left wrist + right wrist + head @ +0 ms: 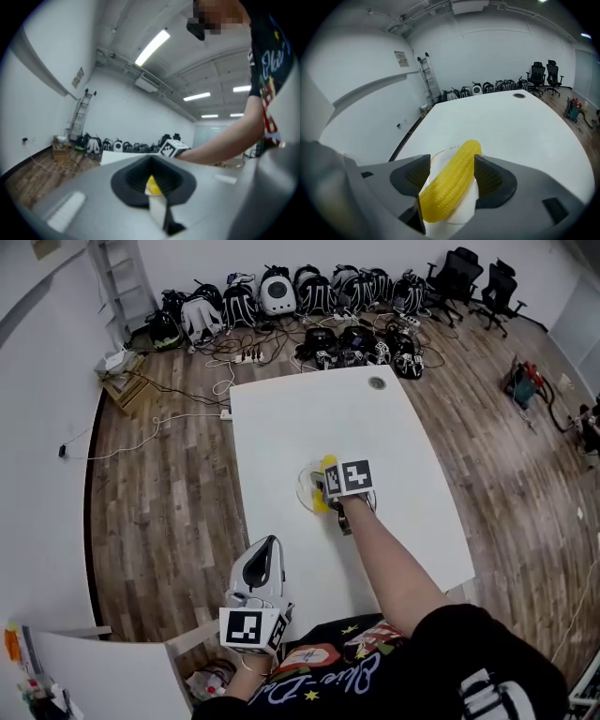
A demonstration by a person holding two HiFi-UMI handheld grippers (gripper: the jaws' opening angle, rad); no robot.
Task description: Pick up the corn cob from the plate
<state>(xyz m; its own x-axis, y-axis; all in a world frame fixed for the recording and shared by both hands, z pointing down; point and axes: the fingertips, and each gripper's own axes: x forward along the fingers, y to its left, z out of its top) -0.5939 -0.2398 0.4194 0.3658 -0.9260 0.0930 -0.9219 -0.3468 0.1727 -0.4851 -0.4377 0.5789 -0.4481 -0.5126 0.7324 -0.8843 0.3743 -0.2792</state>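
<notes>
In the right gripper view, my right gripper [452, 171] stood wide open with the corn cob [450, 187] lying between its 2 jaws on the plate [469, 207]. The head view hid most of that cob beneath the gripper. My left gripper [151, 164] was closed, and I couldn't identify the yellow speck at its pads.

Item: we list one white rectangular table [394, 446], standing on a wood-plank floor [169, 512]. Directly on its top we count two things:
- a small round pale plate [304, 493], about midway along, nearer the left edge in the head view
- a small grey round disc [377, 382], close to the far edge, well apart from the plate

On the floor beyond we note dark bags [319, 292], loose cables [234, 357] and office chairs [459, 277]
</notes>
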